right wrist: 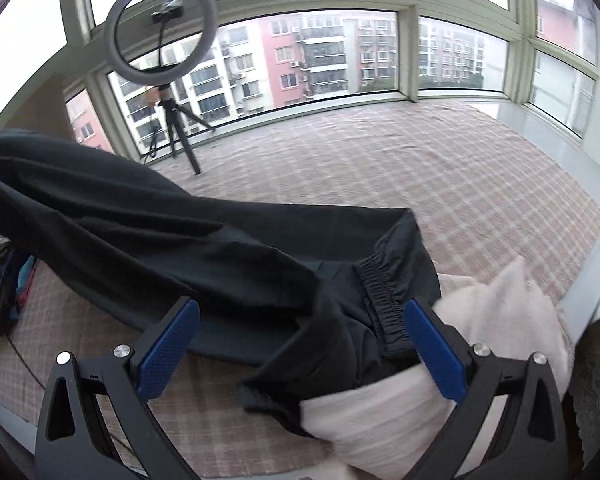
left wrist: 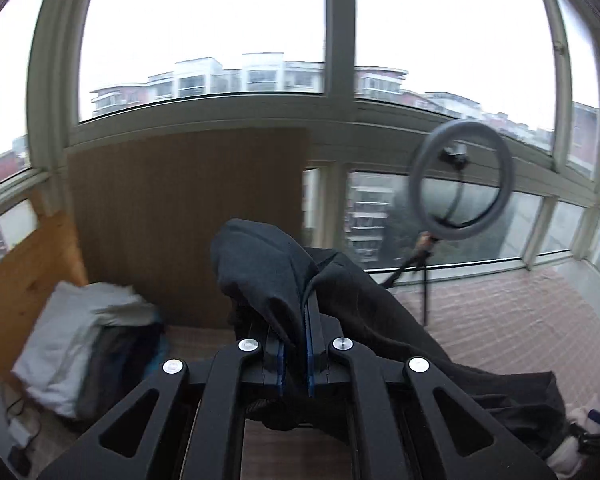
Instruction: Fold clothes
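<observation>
A pair of black trousers is stretched across the checked bed cover, one end raised at the left and the elastic waistband lying low at the right. In the left wrist view the same cloth is seen bunched and draped over the left gripper, whose jaws are closed tight on a fold of it — the blue pads are pressed nearly together with fabric pinched between them. From there the cloth falls away to the right.

The right gripper is held above the waistband end with its jaws spread wide; the waistband and a flap of black cloth lie between the blue pads, but nothing is gripped. Under that end a pale pink garment is heaped, touching the trousers.

Farther out, a ring light on a small tripod stands beside the window. At the left, a pile of white and dark clothes is set against a wooden board, with a brown panel leaning behind it — apartment blocks are seen through the glass.
</observation>
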The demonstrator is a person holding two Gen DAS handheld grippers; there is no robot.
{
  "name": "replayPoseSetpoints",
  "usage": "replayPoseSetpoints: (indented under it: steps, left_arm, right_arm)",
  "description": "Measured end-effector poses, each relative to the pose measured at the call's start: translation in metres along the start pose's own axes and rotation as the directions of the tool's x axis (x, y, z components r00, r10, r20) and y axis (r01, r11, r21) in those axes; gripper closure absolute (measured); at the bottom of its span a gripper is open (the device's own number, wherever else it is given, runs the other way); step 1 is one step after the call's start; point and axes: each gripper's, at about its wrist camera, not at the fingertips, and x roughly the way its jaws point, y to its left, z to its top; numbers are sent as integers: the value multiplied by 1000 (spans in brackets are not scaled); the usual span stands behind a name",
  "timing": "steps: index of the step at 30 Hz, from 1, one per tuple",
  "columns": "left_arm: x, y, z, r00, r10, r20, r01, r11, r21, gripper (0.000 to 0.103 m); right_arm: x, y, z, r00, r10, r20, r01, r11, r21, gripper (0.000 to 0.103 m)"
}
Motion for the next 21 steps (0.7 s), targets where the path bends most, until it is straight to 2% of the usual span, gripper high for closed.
replayPoseSetpoints:
  steps: [1,2,3,4,6,9,12,14,17,19,21]
  left_arm:
    - [1,24,-13,997,52,-56,-51,999,13,89]
    - [4,45,-28,987,103,-124,-100,994,33,84]
    - [7,63,-44,968,147,-202,-139,989,53,75]
    - [5,80,-60,953,173,-247,-164,985,54,75]
    - [-5,114,-87,940,194,-282,-194,981,28,75]
    - [-17,152,-108,931,214,-296,-233,972,-29,61]
    - [-21,175,-124,919,216,-329,-253,965,-74,59]
    - [-17,188,-136,909,209,-361,-258,962,-93,59]
    - [-6,199,-155,899,158,-409,-223,968,-115,59]
    - [4,202,-170,885,148,-442,-219,969,-114,59]
    - [14,204,-181,875,135,-464,-211,971,-115,59]
  right_arm:
    - [8,12,2,1000,21,-13,-22,1000,-16,0]
    - [15,26,2,999,45,-28,-45,998,-33,0]
    - [23,41,1,997,66,-47,-69,996,-53,0]
    - [30,57,0,994,87,-66,-92,993,-77,0]
    - [43,94,-8,988,117,-102,-131,981,-145,0]
    - [62,147,-27,979,122,-165,-162,952,-261,0]
    - [69,192,-51,964,160,-211,-227,911,-345,0]
    - [70,221,-72,952,190,-240,-276,872,-405,0]
    - [63,264,-106,926,234,-297,-361,781,-510,0]
    - [58,288,-131,926,227,-302,-369,714,-595,0]
    - [58,308,-152,935,195,-295,-348,660,-666,0]
